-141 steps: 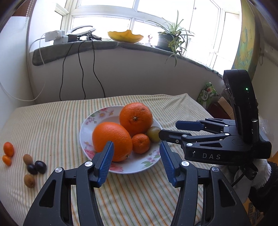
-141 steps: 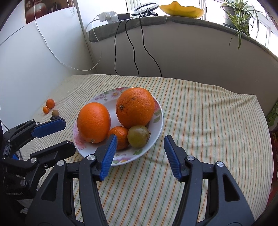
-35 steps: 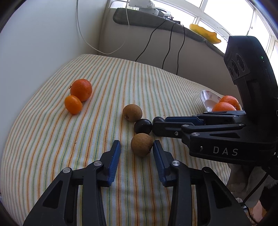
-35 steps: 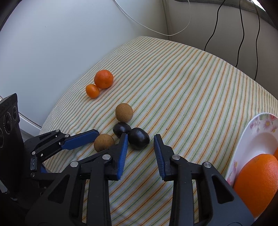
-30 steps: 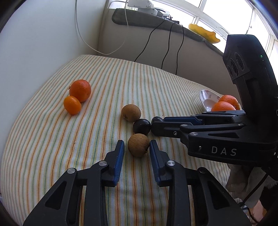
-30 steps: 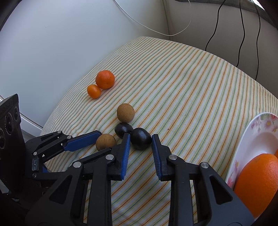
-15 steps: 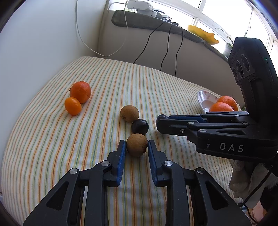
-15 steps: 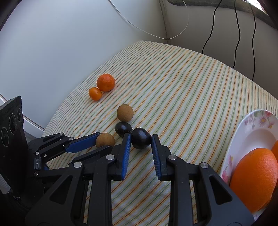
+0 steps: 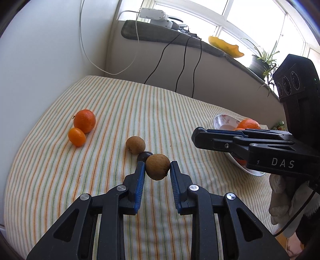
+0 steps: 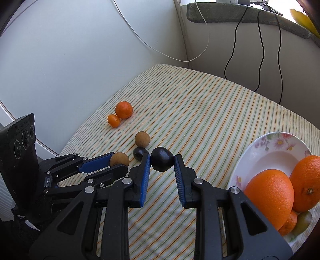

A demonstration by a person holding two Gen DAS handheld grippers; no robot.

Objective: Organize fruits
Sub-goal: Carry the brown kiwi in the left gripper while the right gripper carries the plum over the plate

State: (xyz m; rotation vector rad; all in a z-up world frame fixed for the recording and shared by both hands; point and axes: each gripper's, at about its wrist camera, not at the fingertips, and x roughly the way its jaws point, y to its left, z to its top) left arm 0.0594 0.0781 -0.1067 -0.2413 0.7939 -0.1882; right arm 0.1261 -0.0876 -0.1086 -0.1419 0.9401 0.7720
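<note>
The left gripper pinches a brown fruit, the right gripper pinches a dark plum; four small fruits remain outside the plate.

I see a bench under a green-and-orange striped cloth, set into a corner of pale walls. Behind it a low partition carries a grey-padded sill with a potted plant. Bright daylight pours through white-framed windows; black cables hang down.
</note>
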